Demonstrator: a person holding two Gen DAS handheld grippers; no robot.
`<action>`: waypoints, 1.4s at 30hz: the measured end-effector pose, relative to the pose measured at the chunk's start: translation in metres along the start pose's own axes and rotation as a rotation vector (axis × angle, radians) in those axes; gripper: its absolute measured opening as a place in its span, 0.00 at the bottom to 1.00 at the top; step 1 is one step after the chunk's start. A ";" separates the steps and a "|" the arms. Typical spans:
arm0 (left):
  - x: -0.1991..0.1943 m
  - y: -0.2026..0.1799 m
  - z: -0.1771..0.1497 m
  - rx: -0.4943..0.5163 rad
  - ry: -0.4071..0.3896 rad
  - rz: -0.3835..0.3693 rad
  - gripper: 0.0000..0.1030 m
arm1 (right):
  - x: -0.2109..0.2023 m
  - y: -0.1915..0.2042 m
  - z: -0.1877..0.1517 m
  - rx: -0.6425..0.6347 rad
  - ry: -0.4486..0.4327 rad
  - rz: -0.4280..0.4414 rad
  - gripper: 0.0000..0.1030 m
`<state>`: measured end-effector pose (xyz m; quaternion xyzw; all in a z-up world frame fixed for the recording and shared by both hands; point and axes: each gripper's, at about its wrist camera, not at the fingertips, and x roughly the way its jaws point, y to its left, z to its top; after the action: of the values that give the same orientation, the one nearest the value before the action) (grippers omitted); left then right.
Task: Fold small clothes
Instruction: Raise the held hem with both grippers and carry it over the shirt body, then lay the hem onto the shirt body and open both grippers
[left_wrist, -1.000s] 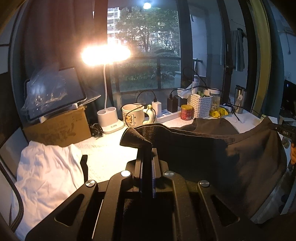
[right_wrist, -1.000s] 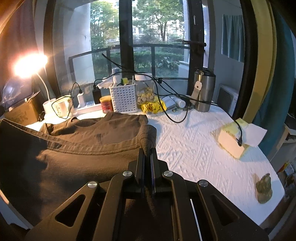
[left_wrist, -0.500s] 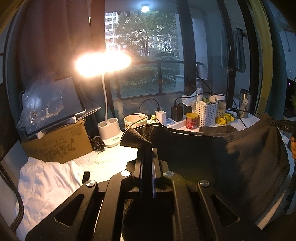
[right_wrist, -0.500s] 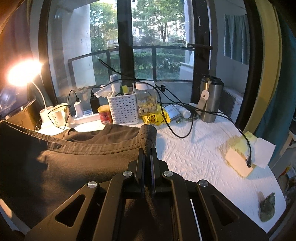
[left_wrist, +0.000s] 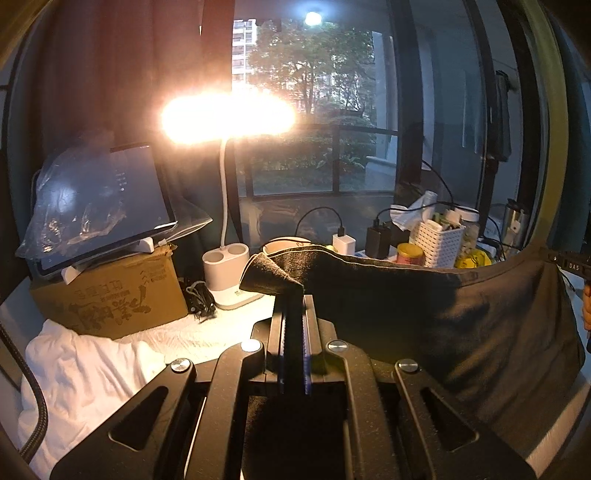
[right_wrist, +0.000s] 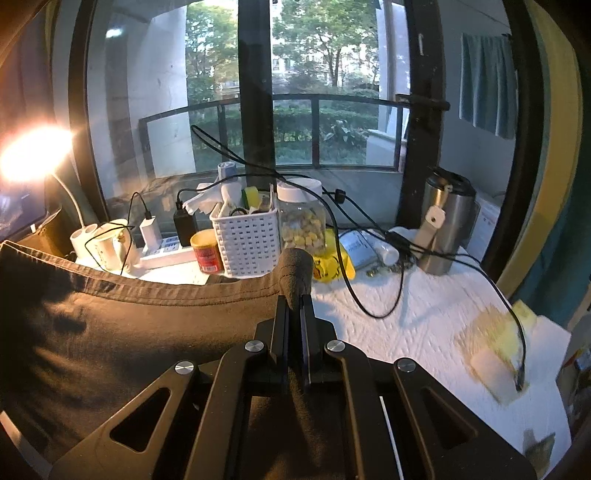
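A dark brown garment hangs stretched in the air between my two grippers, its hemmed top edge running across both views. My left gripper is shut on one corner of it. My right gripper is shut on the opposite corner, which bunches above the fingers. The right gripper's tip also shows at the far right of the left wrist view. The garment's lower part drops out of sight below.
A white cloth lies at the left by a cardboard box with a tablet on it. A lit desk lamp, mug, power strip, white basket, jar, steel flask and cables line the table's back.
Both grippers have lifted the garment higher; its hem now hides more of the back-row items and the folded part that lay on the table.
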<state>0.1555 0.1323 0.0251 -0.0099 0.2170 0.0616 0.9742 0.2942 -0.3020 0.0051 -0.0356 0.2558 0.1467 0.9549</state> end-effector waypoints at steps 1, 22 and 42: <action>0.005 0.001 0.002 -0.002 -0.002 0.001 0.06 | 0.006 0.001 0.004 -0.004 -0.001 -0.001 0.06; 0.100 0.020 0.013 0.033 0.089 0.066 0.06 | 0.115 0.015 0.033 -0.124 0.023 -0.048 0.06; 0.135 0.057 -0.015 -0.048 0.246 0.195 0.34 | 0.127 0.028 0.022 -0.250 0.084 -0.127 0.22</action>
<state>0.2633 0.2035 -0.0447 -0.0197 0.3329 0.1595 0.9292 0.4015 -0.2391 -0.0390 -0.1763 0.2727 0.1150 0.9388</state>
